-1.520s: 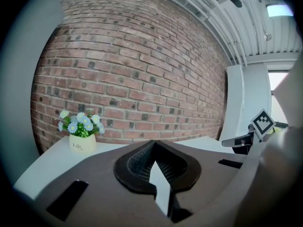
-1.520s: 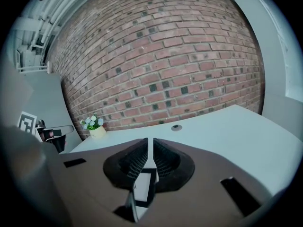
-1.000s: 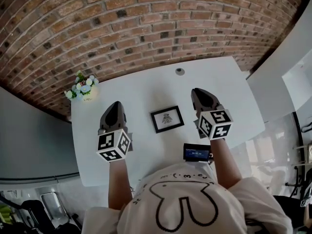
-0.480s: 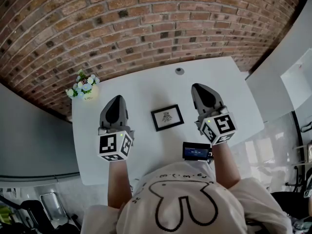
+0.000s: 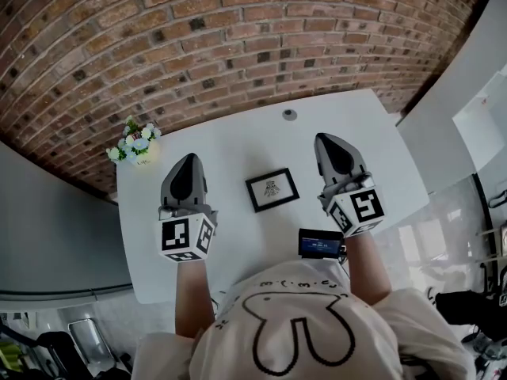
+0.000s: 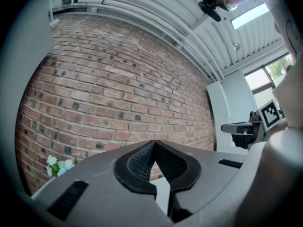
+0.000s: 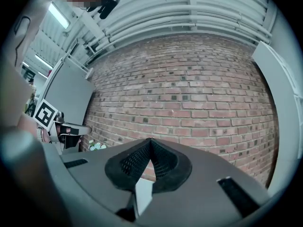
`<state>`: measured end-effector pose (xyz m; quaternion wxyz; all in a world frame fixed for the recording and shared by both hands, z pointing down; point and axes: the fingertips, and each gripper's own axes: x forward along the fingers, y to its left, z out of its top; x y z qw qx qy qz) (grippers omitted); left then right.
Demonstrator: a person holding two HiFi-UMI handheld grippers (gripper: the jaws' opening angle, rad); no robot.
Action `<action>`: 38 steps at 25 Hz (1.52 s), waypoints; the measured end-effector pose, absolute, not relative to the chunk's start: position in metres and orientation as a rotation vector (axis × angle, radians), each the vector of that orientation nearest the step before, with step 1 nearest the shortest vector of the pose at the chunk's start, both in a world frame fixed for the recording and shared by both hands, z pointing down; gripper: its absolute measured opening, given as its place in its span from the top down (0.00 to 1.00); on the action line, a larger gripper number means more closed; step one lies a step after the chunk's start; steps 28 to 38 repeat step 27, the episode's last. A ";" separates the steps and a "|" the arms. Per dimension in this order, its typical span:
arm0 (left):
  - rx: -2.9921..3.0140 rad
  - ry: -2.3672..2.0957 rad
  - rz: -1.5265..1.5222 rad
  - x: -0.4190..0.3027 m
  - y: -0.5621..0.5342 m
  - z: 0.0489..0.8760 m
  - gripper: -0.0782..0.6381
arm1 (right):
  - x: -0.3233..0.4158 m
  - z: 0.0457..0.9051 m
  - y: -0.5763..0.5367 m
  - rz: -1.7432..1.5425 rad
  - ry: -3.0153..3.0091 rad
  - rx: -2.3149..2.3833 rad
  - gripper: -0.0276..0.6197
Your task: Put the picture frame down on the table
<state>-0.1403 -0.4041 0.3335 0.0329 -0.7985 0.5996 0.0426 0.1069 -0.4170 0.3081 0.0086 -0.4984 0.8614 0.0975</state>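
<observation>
One flower bunch (image 5: 133,141) left of picture frame (image 5: 272,190)

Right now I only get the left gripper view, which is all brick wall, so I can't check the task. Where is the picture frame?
Observer: The picture frame lies flat on the white table, between the left gripper and the right gripper, touching neither.
Operator: Is the right gripper holding anything?
Observer: No. In the right gripper view its jaws meet with nothing between them.
Operator: Anything else beyond the frame?
Observer: A small round grey fitting sits near the table's far edge.
</observation>
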 end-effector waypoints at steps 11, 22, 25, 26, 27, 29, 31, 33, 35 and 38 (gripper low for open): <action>-2.477 1.815 0.130 -0.140 -0.399 0.334 0.87 | 0.112 0.317 -0.411 0.268 2.698 -1.642 0.93; -2.493 1.806 0.121 -0.138 -0.393 0.337 0.87 | 0.108 0.320 -0.401 0.264 2.728 -1.644 0.93; -2.496 1.800 0.120 -0.137 -0.392 0.336 0.87 | 0.108 0.320 -0.400 0.263 2.731 -1.639 0.93; -2.497 1.799 0.120 -0.137 -0.391 0.336 0.87 | 0.107 0.320 -0.399 0.263 2.733 -1.637 0.93; -2.498 1.798 0.120 -0.137 -0.391 0.335 0.87 | 0.107 0.319 -0.398 0.263 2.734 -1.635 0.93; -2.498 1.798 0.120 -0.137 -0.391 0.335 0.87 | 0.107 0.319 -0.398 0.263 2.734 -1.635 0.93; -2.498 1.798 0.120 -0.137 -0.391 0.335 0.87 | 0.107 0.319 -0.398 0.263 2.734 -1.635 0.93; -2.498 1.798 0.120 -0.137 -0.391 0.335 0.87 | 0.107 0.319 -0.398 0.263 2.734 -1.635 0.93; -2.498 1.798 0.120 -0.137 -0.391 0.335 0.87 | 0.107 0.319 -0.398 0.263 2.734 -1.635 0.93; -2.498 1.798 0.120 -0.137 -0.391 0.335 0.87 | 0.107 0.319 -0.398 0.263 2.734 -1.635 0.93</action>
